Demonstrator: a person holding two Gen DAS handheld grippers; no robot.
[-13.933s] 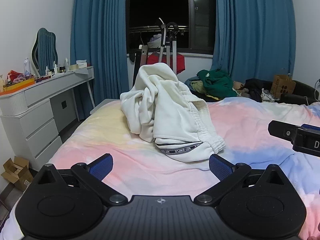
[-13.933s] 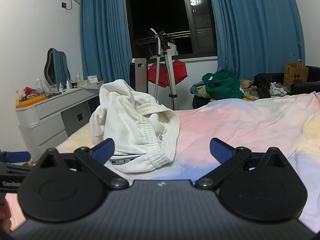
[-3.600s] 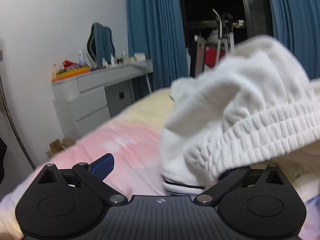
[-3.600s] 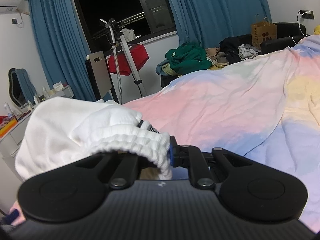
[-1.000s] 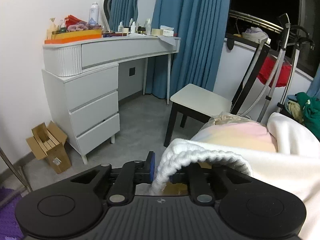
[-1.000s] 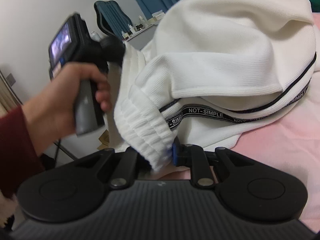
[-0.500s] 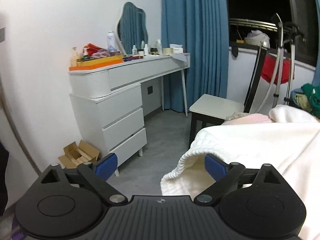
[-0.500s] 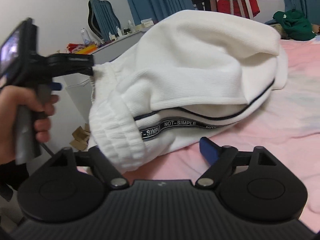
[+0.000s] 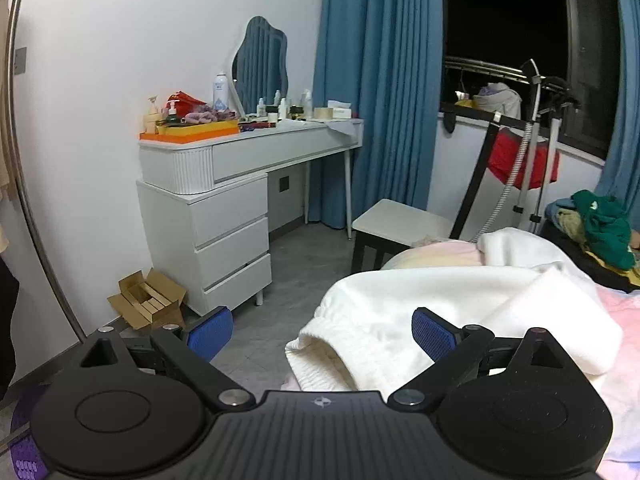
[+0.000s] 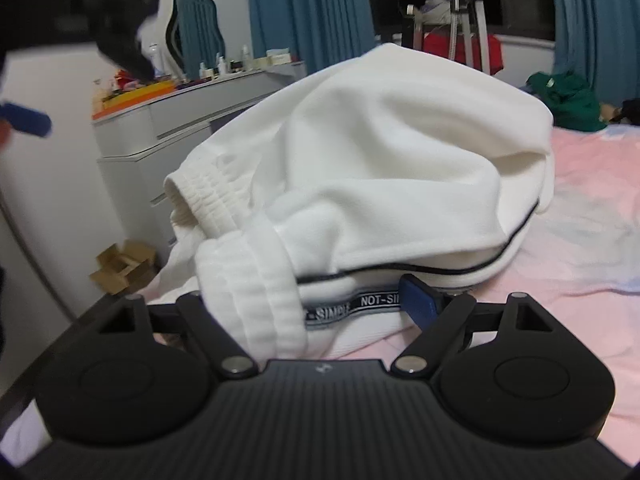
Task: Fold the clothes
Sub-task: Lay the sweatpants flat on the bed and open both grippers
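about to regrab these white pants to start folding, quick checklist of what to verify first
1. Left gripper open and empty: ok, its blue pads stand wide apart with nothing between them.
2. Right gripper open: ok, though the ribbed cuff lies between the fingers and hides one pad.
3. White pants flat on the bed: not ok, they sit bunched in a mound.
4. Waistband easy to reach: ok, its gathered edge faces the grippers.
5. Pants fully on the bed: not ok, the cuff end hangs over the edge above the floor.
6. Both legs aligned: cannot tell.
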